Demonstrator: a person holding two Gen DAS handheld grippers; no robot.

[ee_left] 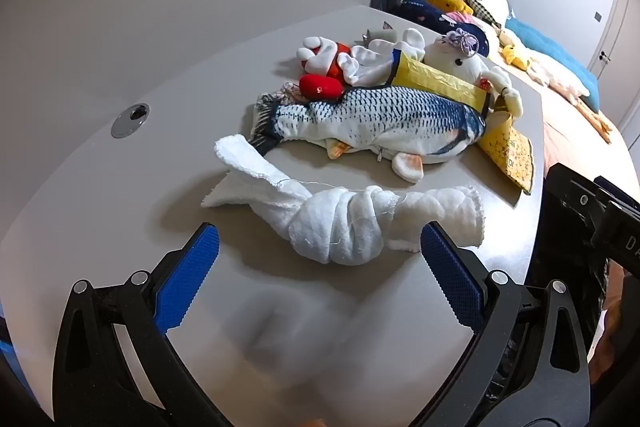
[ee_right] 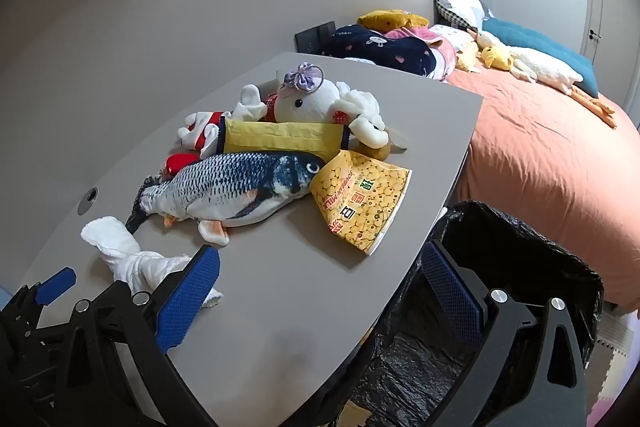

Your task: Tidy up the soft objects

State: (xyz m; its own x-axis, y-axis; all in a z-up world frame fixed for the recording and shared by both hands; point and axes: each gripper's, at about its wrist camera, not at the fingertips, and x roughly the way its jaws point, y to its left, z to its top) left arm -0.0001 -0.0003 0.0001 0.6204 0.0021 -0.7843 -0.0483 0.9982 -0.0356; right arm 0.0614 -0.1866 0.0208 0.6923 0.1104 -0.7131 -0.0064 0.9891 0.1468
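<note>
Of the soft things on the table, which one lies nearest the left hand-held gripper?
The knotted white towel. It lies just ahead of the open left hand-held gripper, while the fish plush and the white bunny plush sit farther back.

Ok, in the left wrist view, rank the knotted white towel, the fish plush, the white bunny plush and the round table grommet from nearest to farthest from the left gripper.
From the left gripper:
1. Knotted white towel, right ahead of the open fingers.
2. Fish plush, behind the towel, mid-table.
3. Table grommet, far left, and white bunny plush, at the back right: too close to call.
</note>
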